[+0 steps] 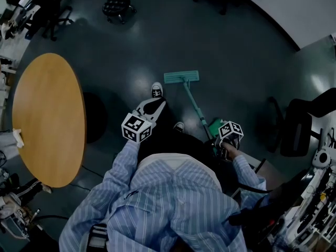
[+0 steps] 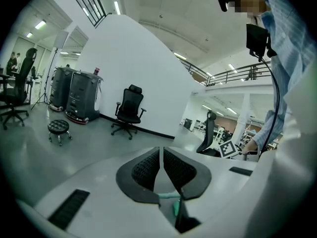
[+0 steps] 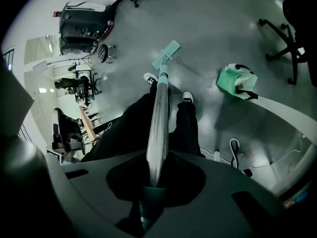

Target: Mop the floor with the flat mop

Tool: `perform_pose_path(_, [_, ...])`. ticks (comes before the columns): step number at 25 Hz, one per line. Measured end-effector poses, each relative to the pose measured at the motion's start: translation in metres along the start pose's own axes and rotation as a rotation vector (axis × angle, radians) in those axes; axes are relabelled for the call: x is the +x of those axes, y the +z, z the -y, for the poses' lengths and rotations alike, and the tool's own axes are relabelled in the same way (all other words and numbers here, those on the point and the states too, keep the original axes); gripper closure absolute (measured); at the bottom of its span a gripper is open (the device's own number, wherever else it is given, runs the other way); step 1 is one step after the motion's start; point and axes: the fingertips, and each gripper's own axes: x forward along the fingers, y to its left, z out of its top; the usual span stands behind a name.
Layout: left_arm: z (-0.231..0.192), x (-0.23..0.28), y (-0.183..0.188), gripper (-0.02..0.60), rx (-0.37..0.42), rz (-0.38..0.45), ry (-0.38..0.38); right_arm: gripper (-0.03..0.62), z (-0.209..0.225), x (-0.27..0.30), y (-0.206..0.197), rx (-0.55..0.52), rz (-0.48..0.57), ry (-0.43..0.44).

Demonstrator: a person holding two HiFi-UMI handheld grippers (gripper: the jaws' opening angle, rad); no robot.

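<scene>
The head view looks steeply down over the person onto the floor. The left gripper view faces level toward a white wall. The right gripper view looks close down the mop handle, sharing the mop head and shoes with the head view

We see the head view dim and underexposed, with soft pale glare patches on the glossy dark grey floor. In the left gripper view, long white ceiling strip lights give bright light. Both gripper views bend strongly and blacken at the corners.
</scene>
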Motion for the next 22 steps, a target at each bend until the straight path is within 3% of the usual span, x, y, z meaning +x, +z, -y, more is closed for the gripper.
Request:
perform_pose_path(14, [-0.014, 0.000, -0.008, 0.555, -0.024, -0.015, 0.024, 0.540, -0.008, -0.003, 0.012, -0.001, -0.019, 0.009])
perform_pose_path(22, [-0.051, 0.019, 0.008, 0.555, -0.042, -0.038, 0.024, 0.539, -0.044, -0.011, 0.058, 0.001, -0.015, 0.013])
